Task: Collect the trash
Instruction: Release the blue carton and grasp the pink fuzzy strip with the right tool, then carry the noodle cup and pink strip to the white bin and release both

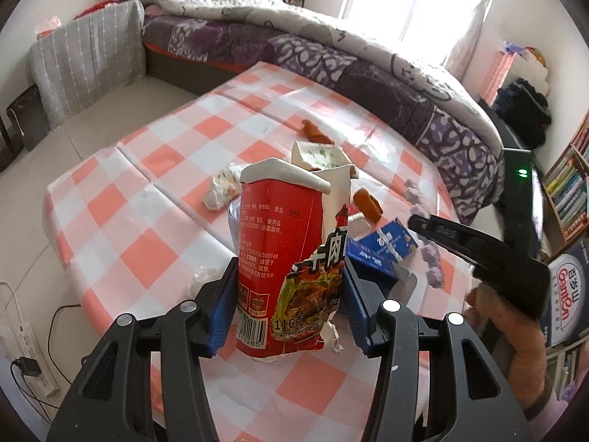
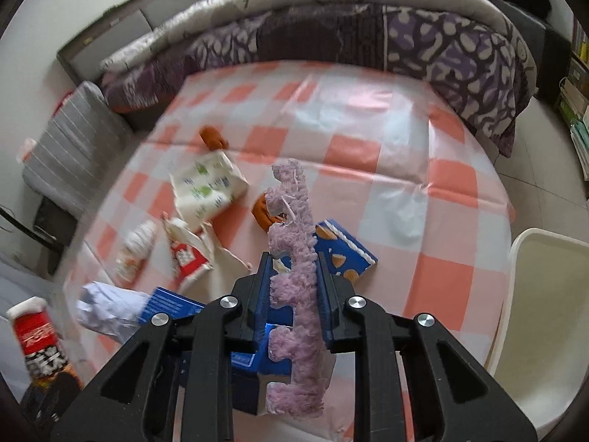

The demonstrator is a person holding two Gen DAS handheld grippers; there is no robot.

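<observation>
My left gripper [image 1: 287,294] is shut on a torn red instant-noodle cup [image 1: 291,258], held upright above the checked table [image 1: 140,221]; the cup also shows at the far left of the right wrist view [image 2: 36,339]. My right gripper [image 2: 292,287] is shut on a fuzzy purple strip [image 2: 294,258], which hangs at the right of the left wrist view [image 1: 430,254]. On the table lie a blue box [image 2: 346,250], a white-green carton [image 2: 206,188], orange peels [image 2: 213,138], a red-white wrapper [image 2: 187,254], a small crumpled packet [image 2: 136,250] and crumpled white paper [image 2: 106,309].
A bed with a purple patterned quilt [image 1: 331,62] runs behind the table. A white plastic bin [image 2: 545,324] stands at the table's right edge. A grey cushion [image 1: 88,62] is at far left, a bookshelf [image 1: 567,191] at right, and a power strip [image 1: 33,361] on the floor.
</observation>
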